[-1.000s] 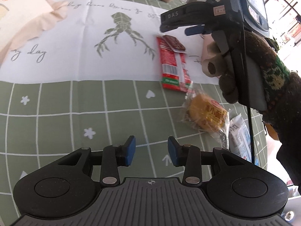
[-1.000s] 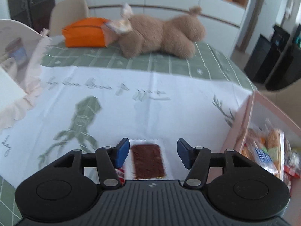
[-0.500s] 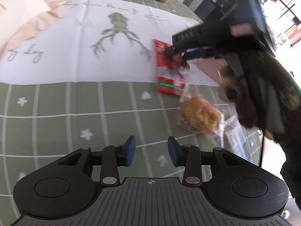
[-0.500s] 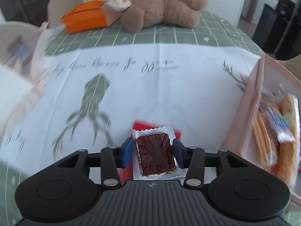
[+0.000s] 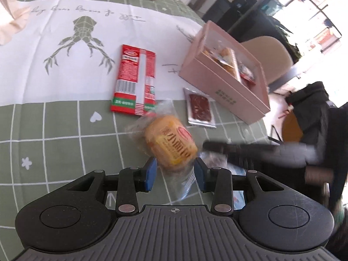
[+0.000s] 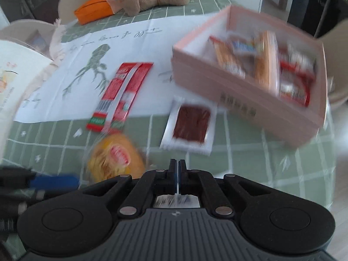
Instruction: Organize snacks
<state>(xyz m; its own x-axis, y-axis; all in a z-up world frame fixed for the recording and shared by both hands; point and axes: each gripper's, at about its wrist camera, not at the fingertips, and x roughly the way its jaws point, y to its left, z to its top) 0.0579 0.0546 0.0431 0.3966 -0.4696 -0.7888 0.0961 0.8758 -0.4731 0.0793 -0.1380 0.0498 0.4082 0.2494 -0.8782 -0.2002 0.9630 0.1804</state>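
1. Now the right gripper (image 6: pixel 176 175) has clenched its jaws, nothing visible between them.
2. Left gripper (image 5: pixel 175 171) jaws stand apart astride the yellow cake packet (image 5: pixel 170 143), pads not pressing.
3. Brown snack sachet (image 6: pixel 191 125) lies on the table near the pink box (image 6: pixel 245 100).

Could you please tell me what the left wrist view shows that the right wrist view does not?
Only the left wrist view shows the left gripper whole, open around the clear-wrapped yellow bun, and a black jacket on a chair.

Only the right wrist view shows the right gripper shut, the orange pouch whole, and the snacks filling the pink cardboard box.

Both show the red snack packet and the silver-edged dark red packet.
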